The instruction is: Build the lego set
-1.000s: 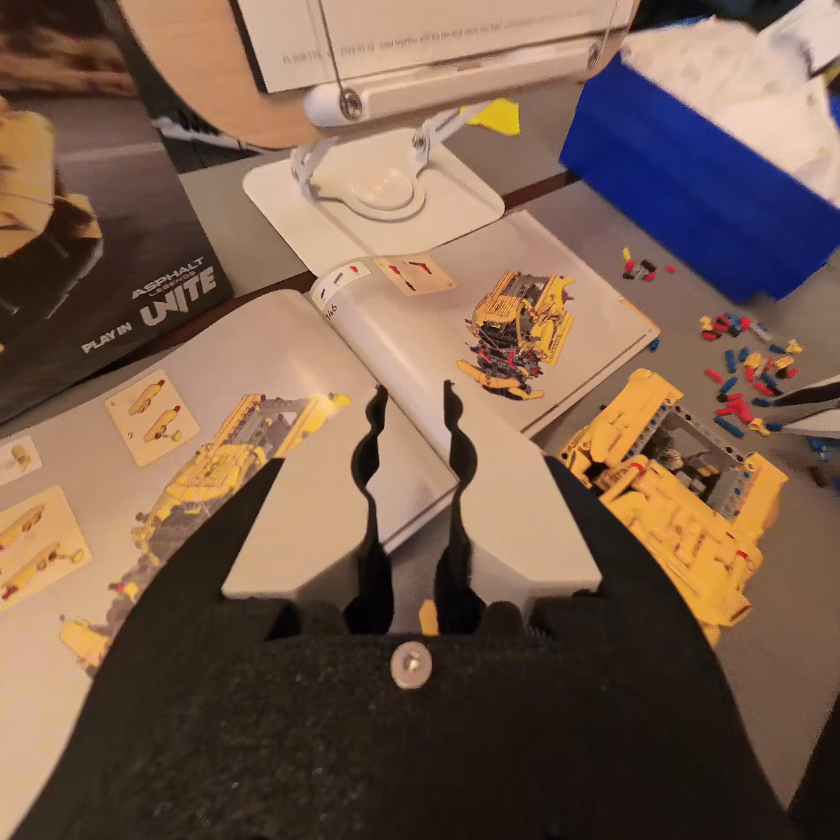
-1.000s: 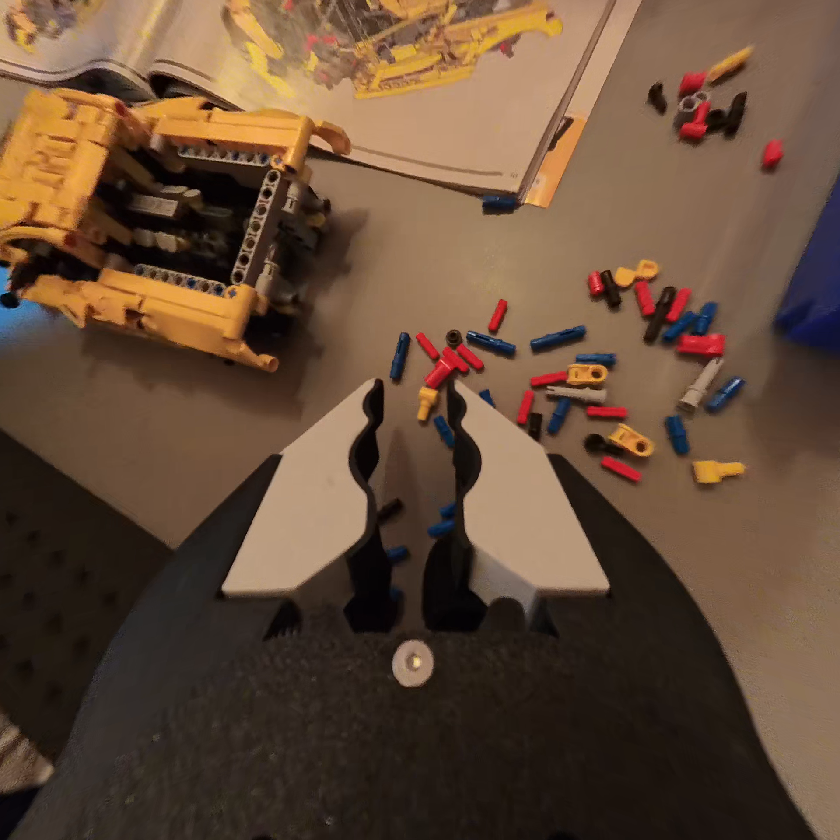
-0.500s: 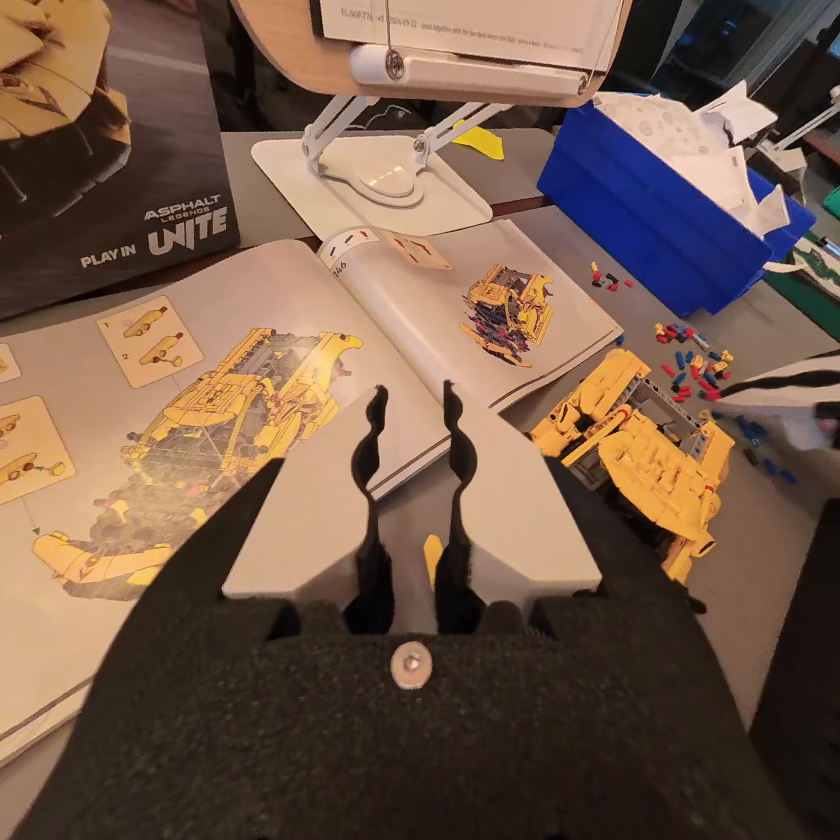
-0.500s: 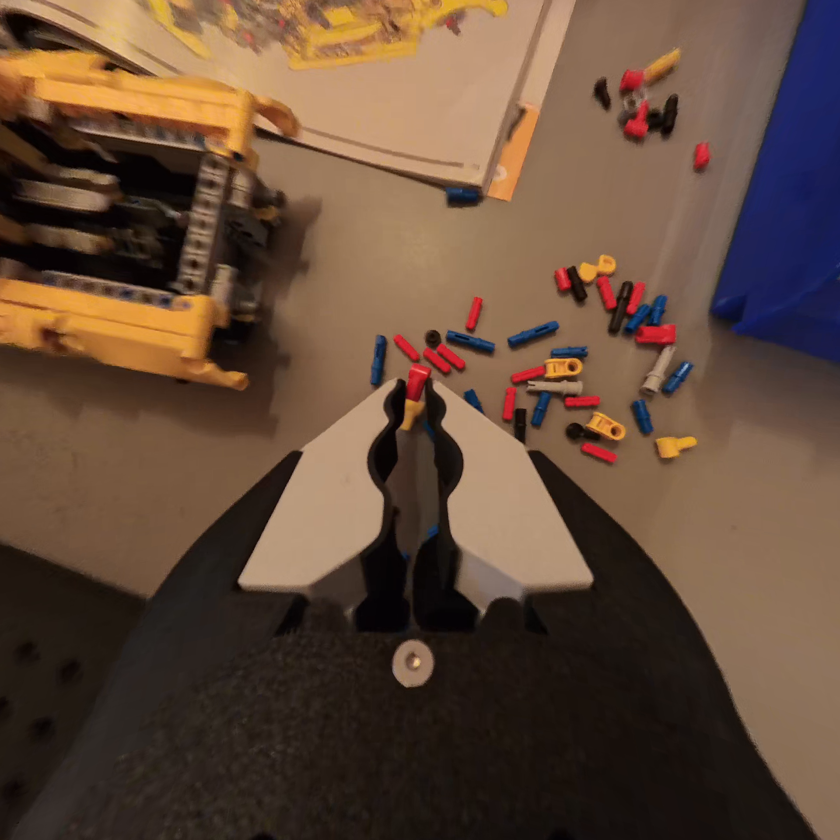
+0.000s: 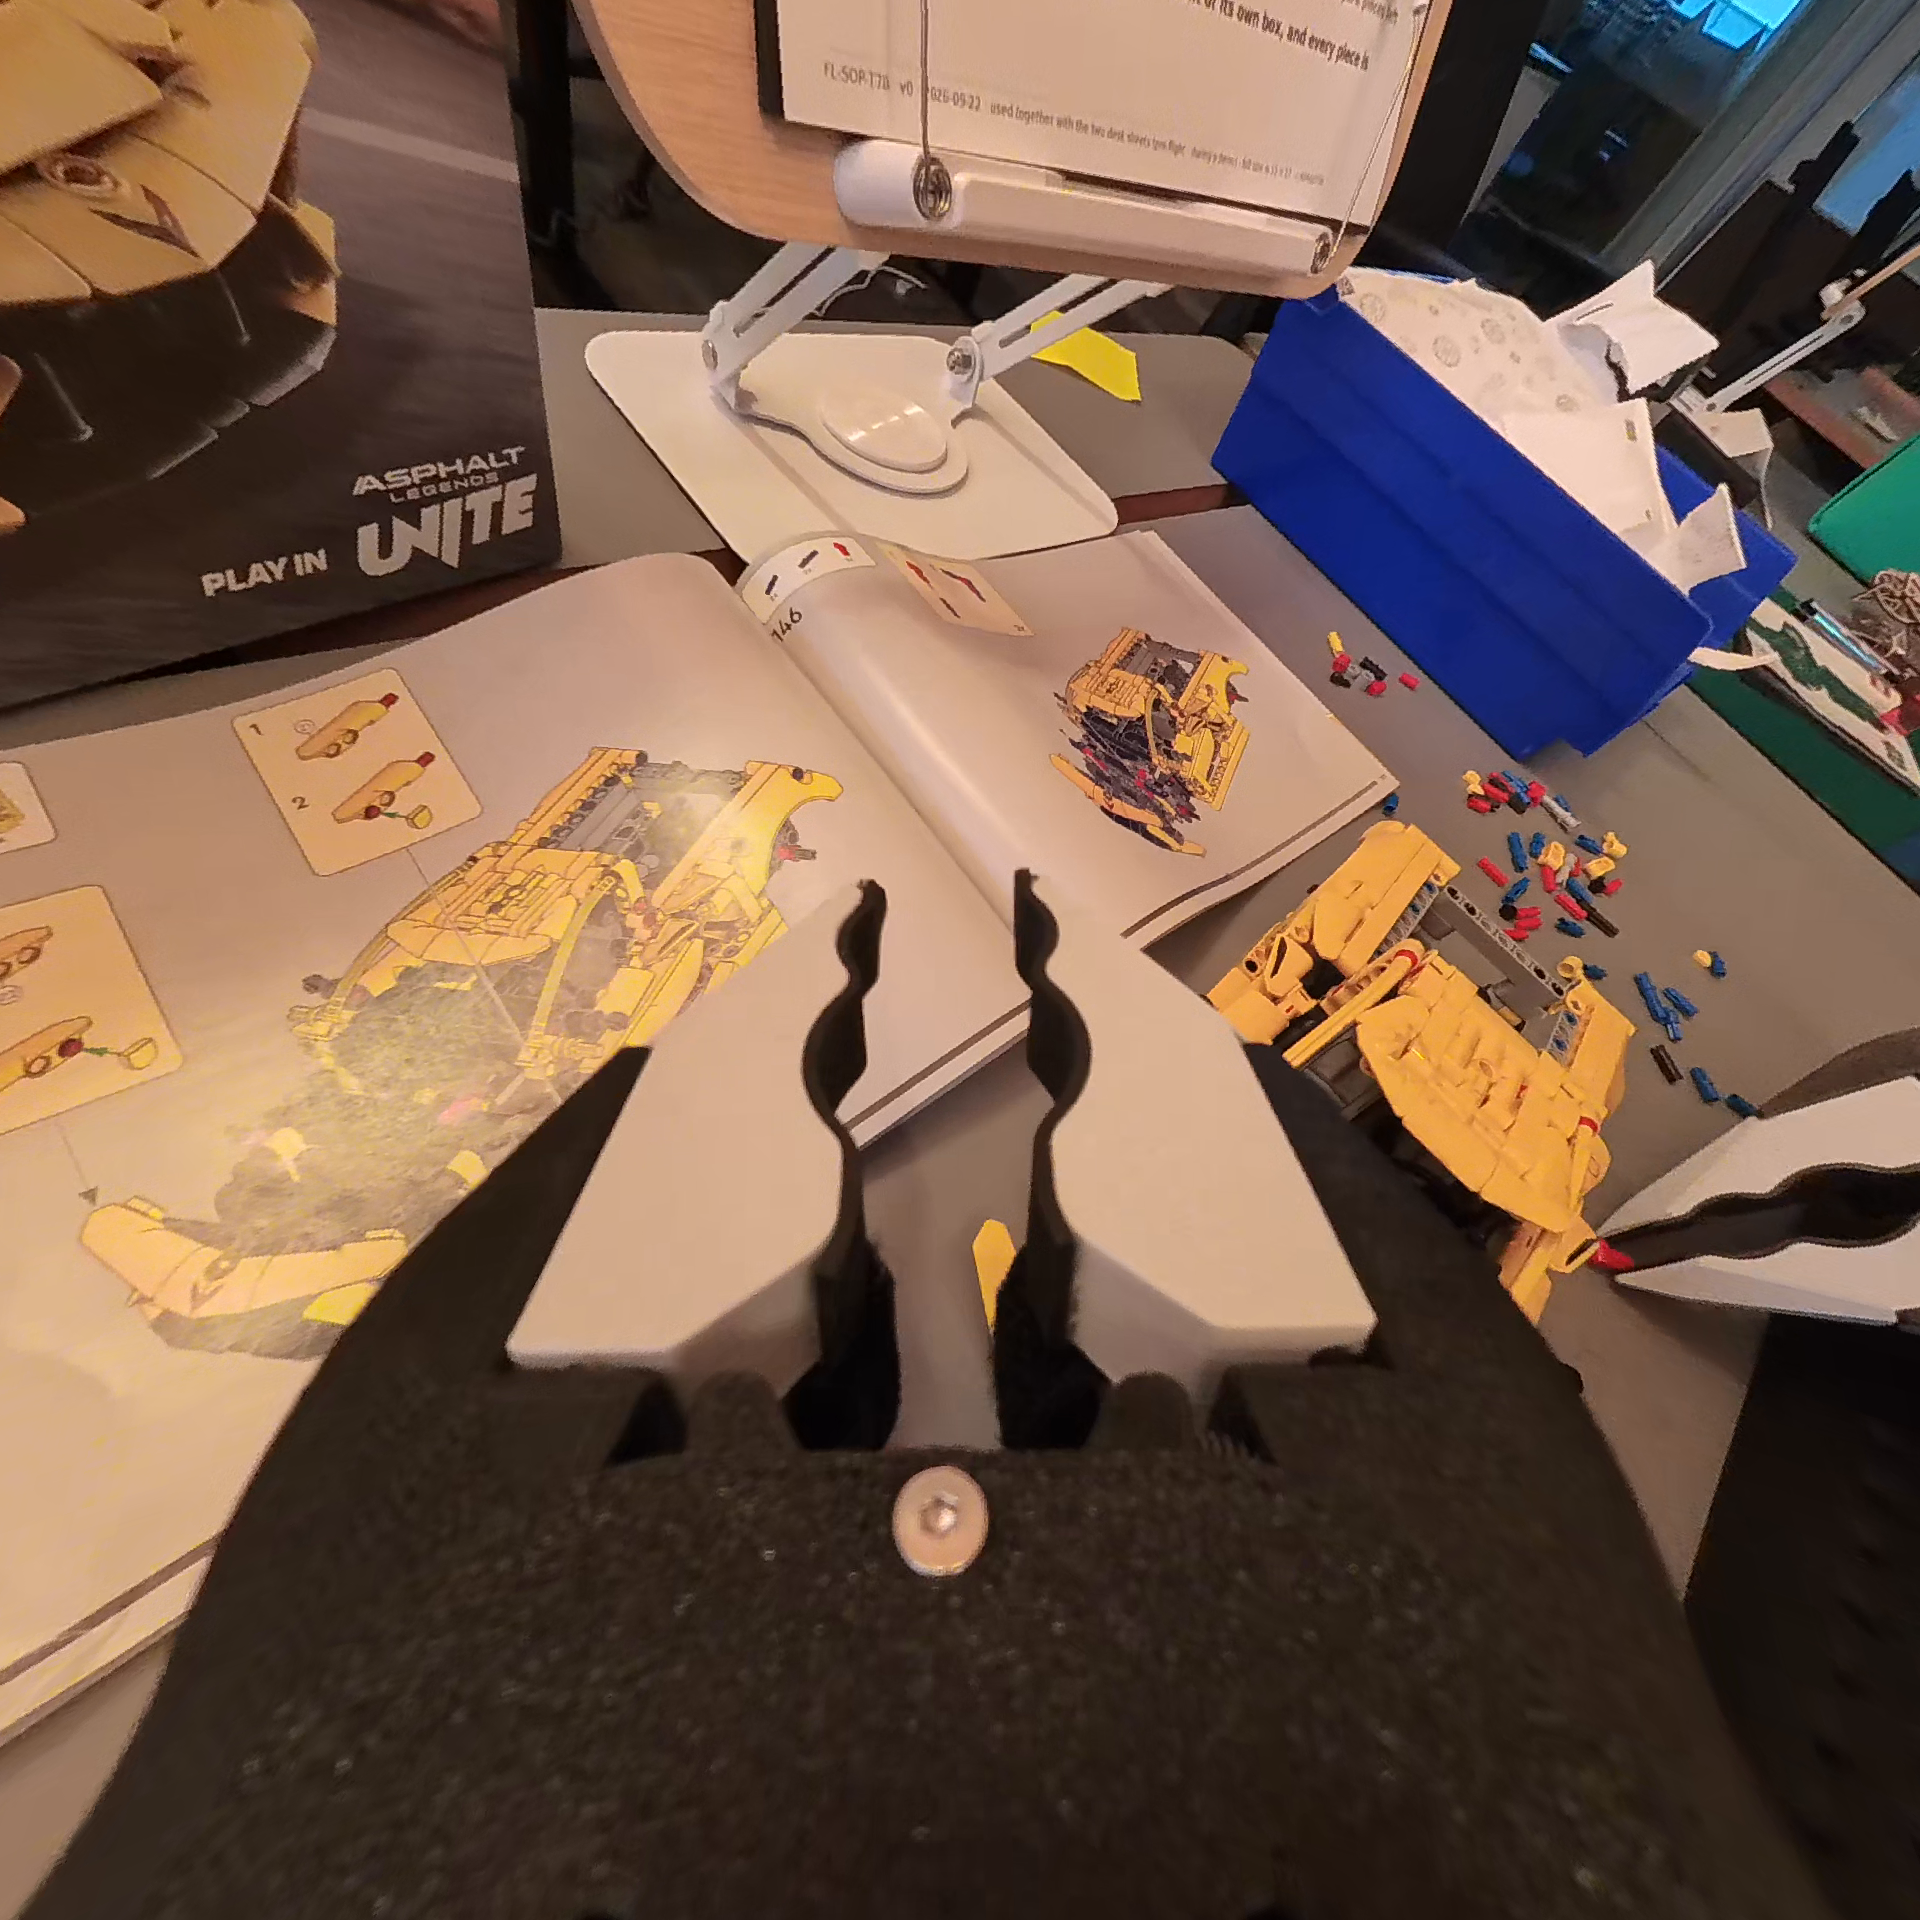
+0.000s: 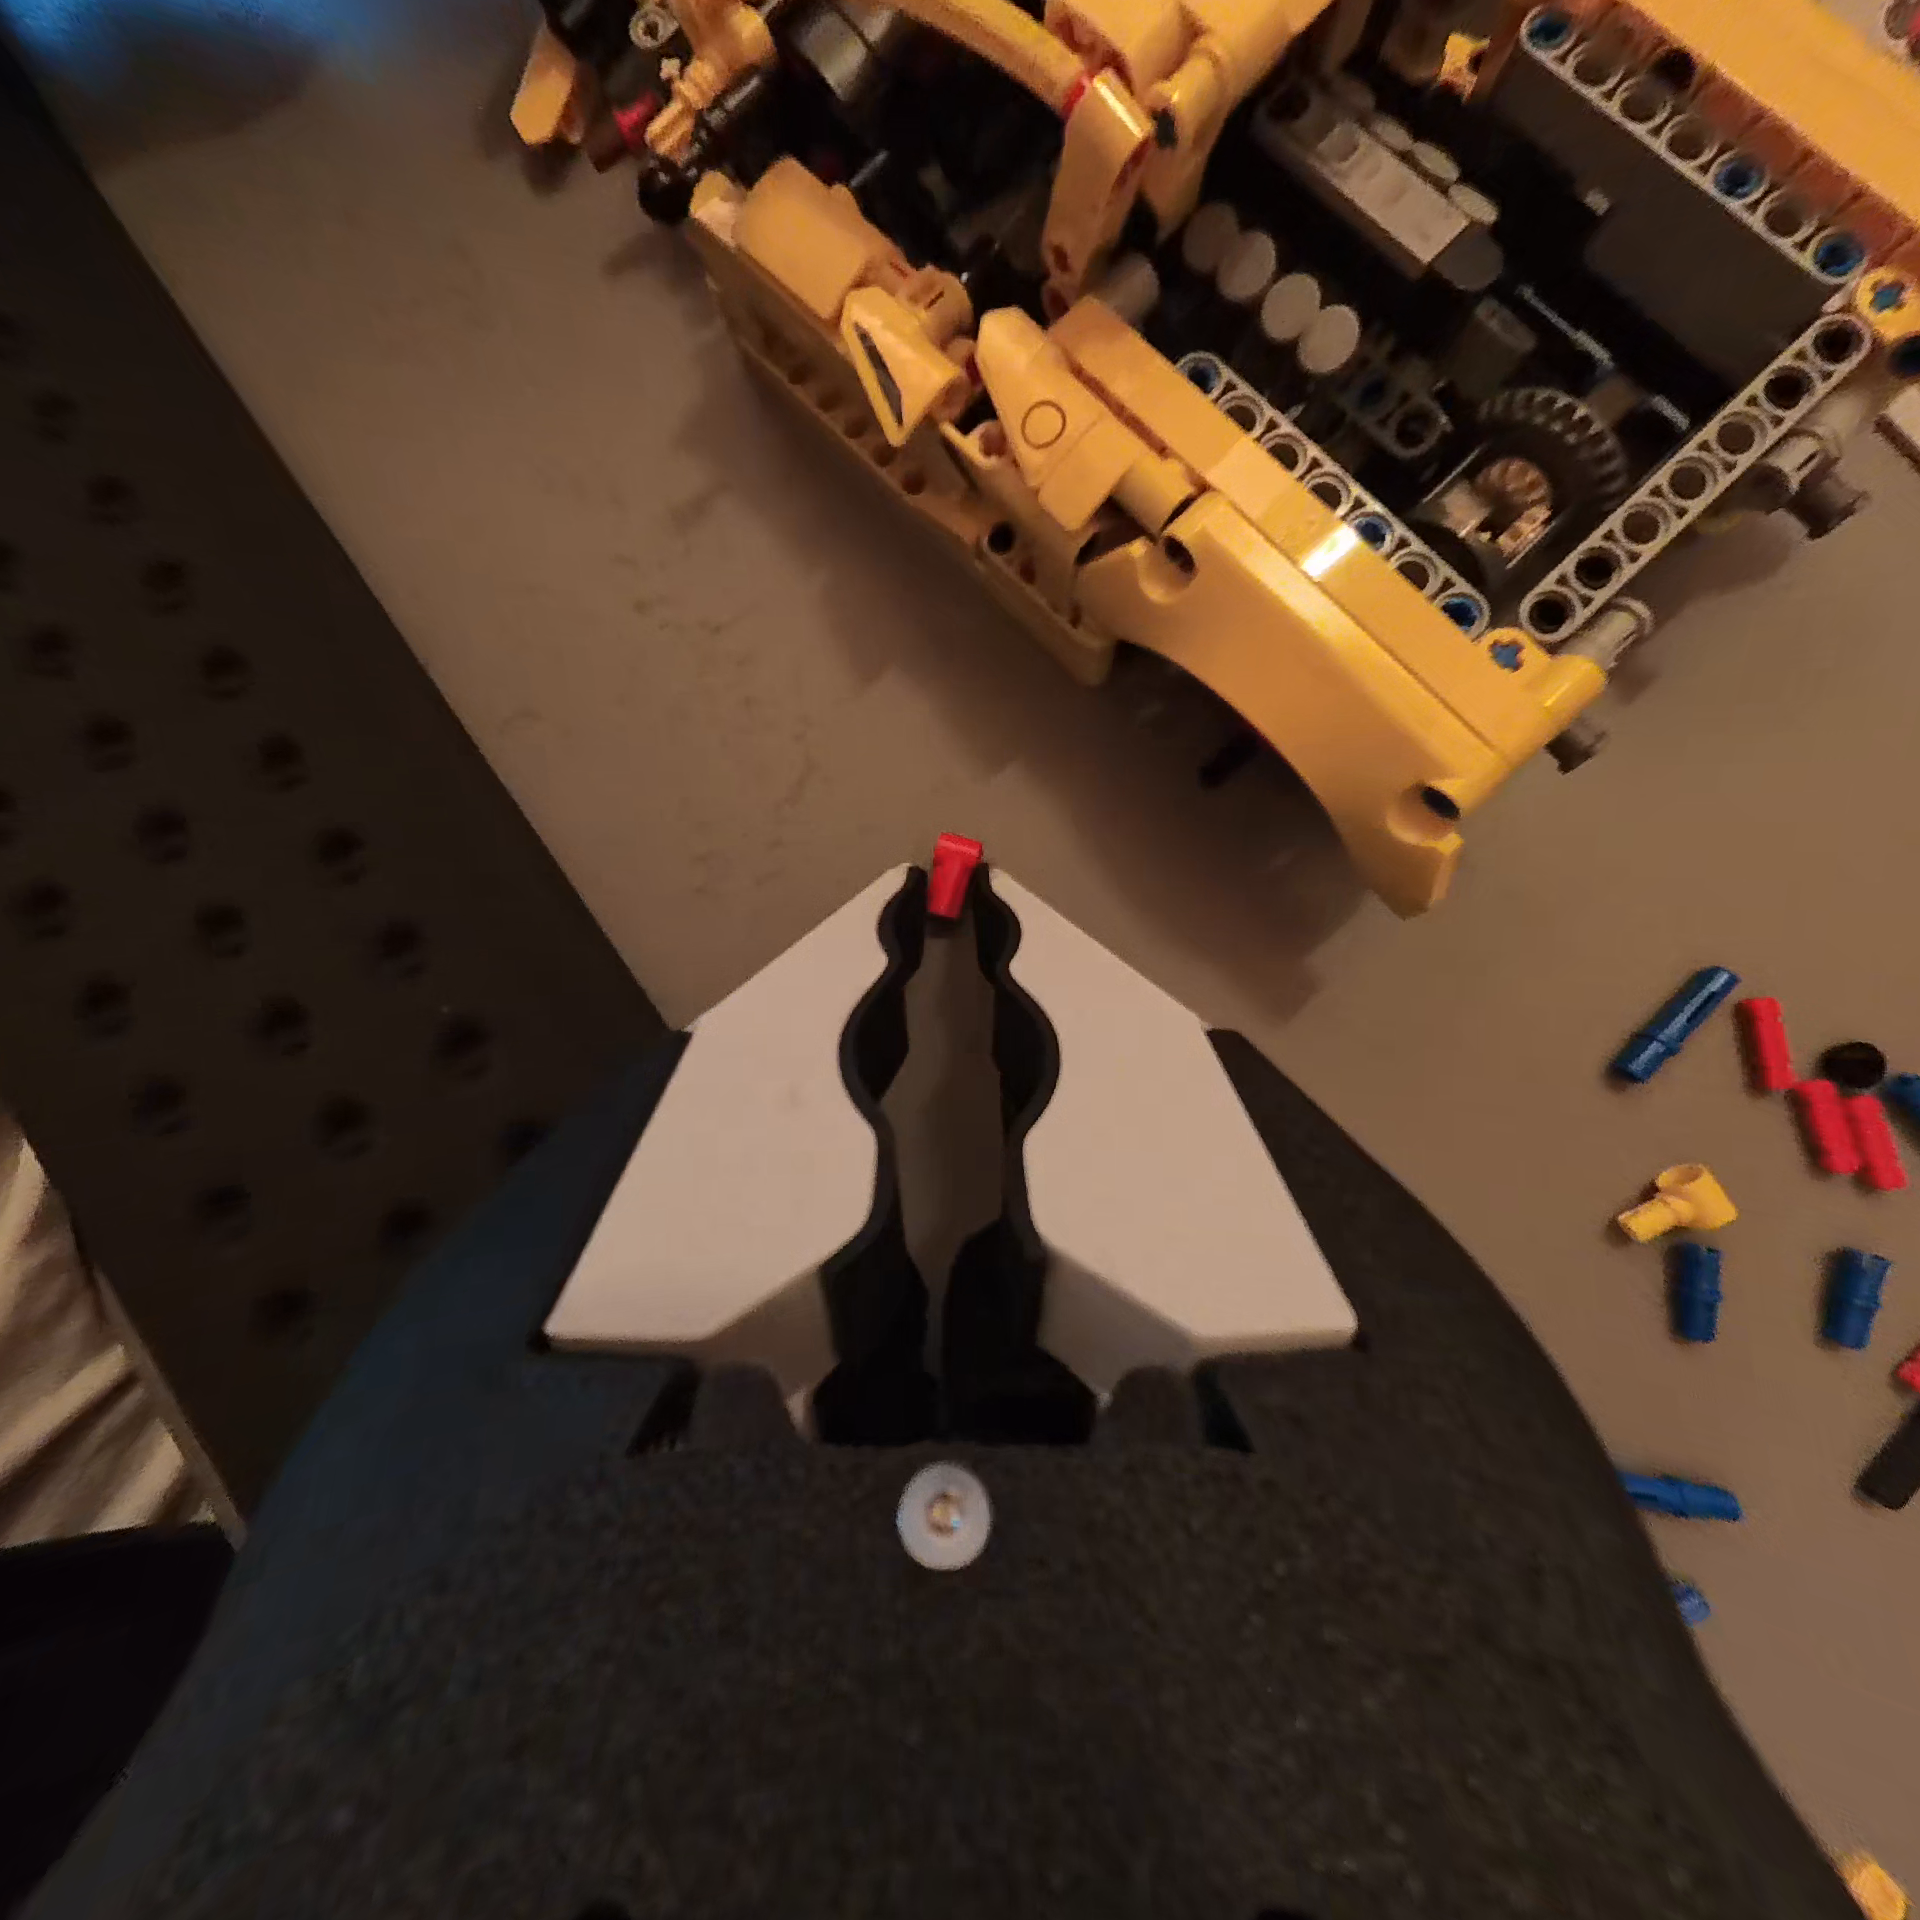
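Observation:
The yellow lego car model (image 5: 1434, 1039) lies on the grey table right of the open instruction book (image 5: 644, 831). My left gripper (image 5: 943, 894) hovers open over the book's near edge; a yellow piece (image 5: 992, 1252) shows low between its fingers, and I cannot tell whether it is held. My right gripper (image 6: 948, 878) is shut on a small red pin (image 6: 952, 871) and hangs above the bare table, just in front of the model (image 6: 1195, 436). It also shows in the left wrist view (image 5: 1605, 1252), its red pin tip close to the model's near end.
Loose red, blue, yellow and black pins (image 5: 1548, 873) (image 6: 1808, 1132) lie scattered right of the model. A blue bin of paper bags (image 5: 1455, 520) stands behind them. A white stand (image 5: 862, 436) and the set's box (image 5: 260, 312) stand at the back. A dark perforated mat (image 6: 208, 727) borders the table. The tips of one gripper are about 30 centimeters away from the tips of the other.
My right gripper closed on a red pin from the pile, lifted it and carried it left to the model's near end. My left gripper pulled back and rose slightly, staying open.

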